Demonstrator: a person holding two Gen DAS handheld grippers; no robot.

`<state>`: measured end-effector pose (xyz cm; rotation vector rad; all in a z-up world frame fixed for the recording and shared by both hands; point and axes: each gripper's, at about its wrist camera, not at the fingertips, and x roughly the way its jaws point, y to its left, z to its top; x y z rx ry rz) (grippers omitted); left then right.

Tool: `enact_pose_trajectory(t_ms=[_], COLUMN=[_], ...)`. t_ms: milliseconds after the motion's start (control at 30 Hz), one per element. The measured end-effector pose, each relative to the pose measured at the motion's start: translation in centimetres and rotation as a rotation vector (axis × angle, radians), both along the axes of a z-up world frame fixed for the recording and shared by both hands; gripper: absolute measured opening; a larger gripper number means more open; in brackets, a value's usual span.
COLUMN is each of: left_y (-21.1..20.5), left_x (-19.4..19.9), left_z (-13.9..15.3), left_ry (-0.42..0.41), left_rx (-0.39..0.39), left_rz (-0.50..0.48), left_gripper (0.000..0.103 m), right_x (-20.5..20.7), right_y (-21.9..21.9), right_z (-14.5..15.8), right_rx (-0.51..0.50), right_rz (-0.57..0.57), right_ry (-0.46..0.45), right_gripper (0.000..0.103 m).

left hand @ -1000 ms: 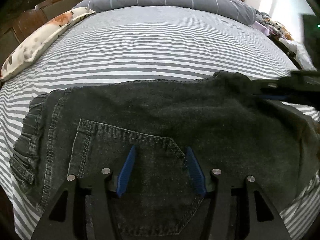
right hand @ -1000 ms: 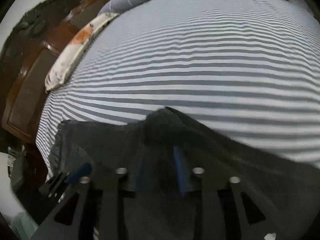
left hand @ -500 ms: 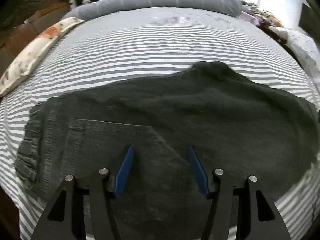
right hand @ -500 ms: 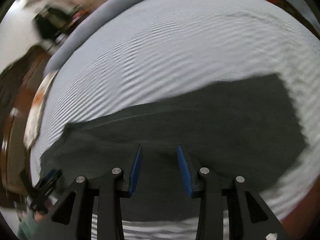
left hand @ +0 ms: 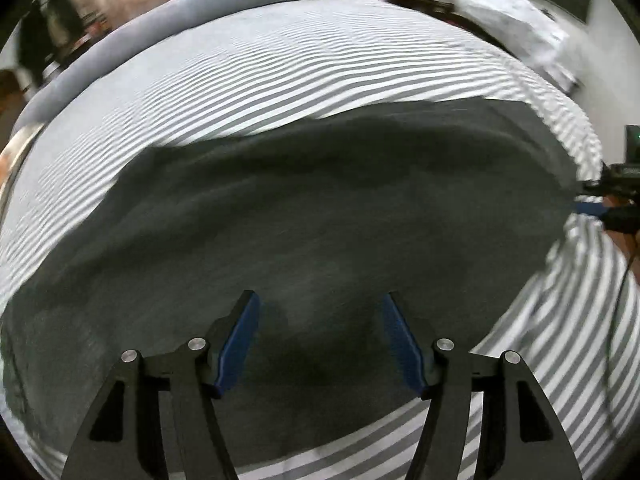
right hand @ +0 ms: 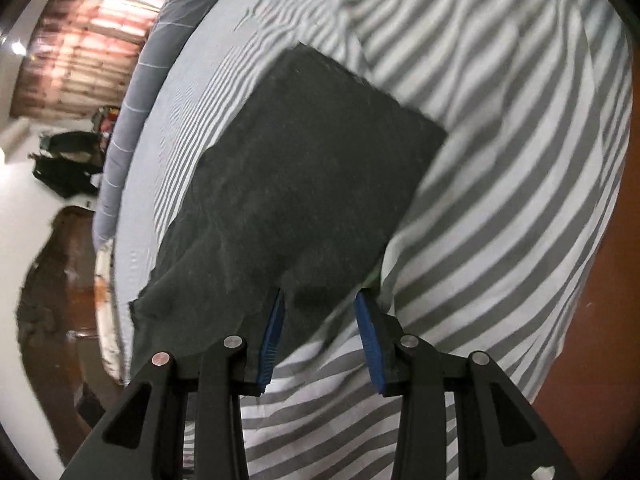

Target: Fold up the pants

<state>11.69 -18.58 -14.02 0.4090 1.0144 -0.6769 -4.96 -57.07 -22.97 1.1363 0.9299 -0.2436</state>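
Note:
Dark denim pants (left hand: pixel 320 200) lie flat across the grey-and-white striped bed (left hand: pixel 280 80). My left gripper (left hand: pixel 320 308) hovers over their near middle. Its jaws are opening, and only flat cloth shows in the gap below them, not pinched. In the right wrist view the pants (right hand: pixel 312 160) form a dark rectangle running away to the upper right. My right gripper (right hand: pixel 320 304) stands open at their near corner, with the cloth edge and striped sheet showing between the blue pads (right hand: pixel 272 332). The right gripper (left hand: pixel 580 204) also shows at the pants' right end in the left wrist view.
A grey rolled duvet (left hand: pixel 200 12) lies along the bed's far side. A floral pillow (right hand: pixel 104 280) and a dark wooden headboard (right hand: pixel 48 300) are at the left. White patterned cloth (left hand: pixel 512 0) is heaped beyond the bed. Brown floor (right hand: pixel 600 300) borders the bed's edge.
My left gripper slid right along the pants, so the back pocket left view, and its jaws widened. The right gripper let go of the bunched cloth, swung to the pants' end and rolled.

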Motion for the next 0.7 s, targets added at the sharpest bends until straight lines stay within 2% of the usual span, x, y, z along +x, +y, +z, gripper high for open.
enact_pose_trajectory(t_ms=[100,167,300,367,400,433,567,633,700], left_y=[-3.5,-6.0,-9.6,-10.9,-11.0,-11.3,-11.4,-11.5,-11.7], left_x=[0.1,0.2,0.7,1.4,1.7,2.2,4.2,4.1,3.7], left_z=[0.8,1.1,0.8,0.1,-0.2,-0.6,-1.1,-1.4,-1.6], left_ry=[0.009,-0.003,-0.013,-0.001,0.002,0.009,0.079,0.076,0.051], left_rx=[-0.028,-0.04,-0.03,-0.016,-0.008,0.0,-0.032,-0.031,-0.015], left_rz=[-0.043,-0.067,-0.093,-0.087,-0.076,-0.056,0.019,0.026,0.023], left_gripper=[0.064,0.064,0.064,0.064,0.064,0.064,0.064,0.064,0.065], right_x=[-0.2,-0.6,0.4,1.3,1.7,2.1,2.9,3.3,3.8], right_y=[-0.6,-1.4,-3.2,-4.0,-4.1,-4.3,-4.3,-4.2,-3.8], right_z=[-0.2,-0.1,-0.3,-0.2,0.0,0.6,3.4,3.9,3.8], right_rx=[0.013,-0.017,-0.004,-0.012,-0.021,-0.036,-0.085,-0.079,-0.096], right_rz=[-0.02,-0.04,-0.071,-0.058,-0.05,-0.039,-0.023,-0.004,0.01], right_ry=[-0.05,-0.058,-0.088,-0.092,-0.093,-0.093,-0.173,-0.21,-0.184], right_gripper=[0.036,0.035,0.036,0.028,0.013,0.008,0.007,0.007,0.009])
